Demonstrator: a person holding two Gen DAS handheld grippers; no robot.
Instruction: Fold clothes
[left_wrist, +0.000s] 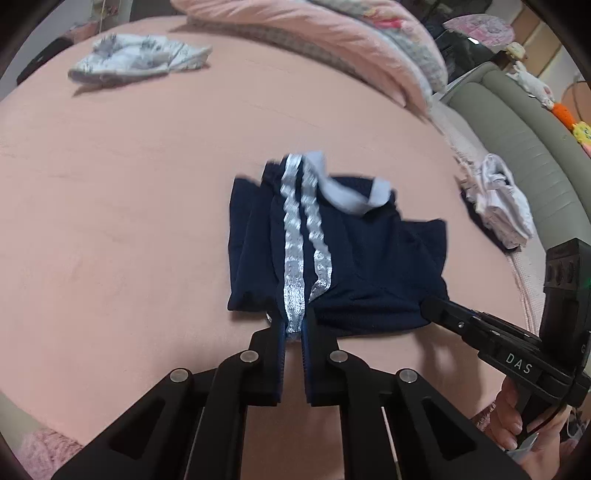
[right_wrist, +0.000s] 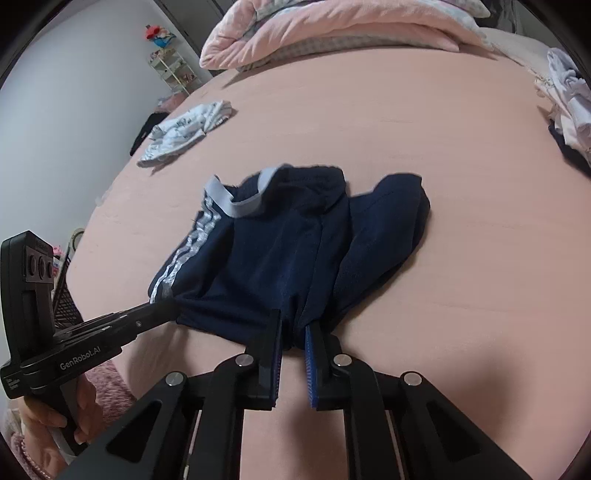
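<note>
Left tool (left_wrist: 293, 325) pinches striped near hem of navy shorts (left_wrist: 332, 251); right tool (right_wrist: 293, 334) clamps plain hem beside it. Shorts lie bunched mid-bed (left_wrist: 129, 221), waistband far, blurred, probably moving. Risk: thin hem slipping free, fold skewing. Patterned garment (left_wrist: 140, 59) beyond.

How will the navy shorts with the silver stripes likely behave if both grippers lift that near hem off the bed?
The navy shorts will probably sag between the left gripper and right gripper, since the cloth already bunches into soft folds. They seem light: thin fabric lying nearly flat on the pink sheet. The smooth, slightly shiny knit may slip from a shallow pinch.
</note>
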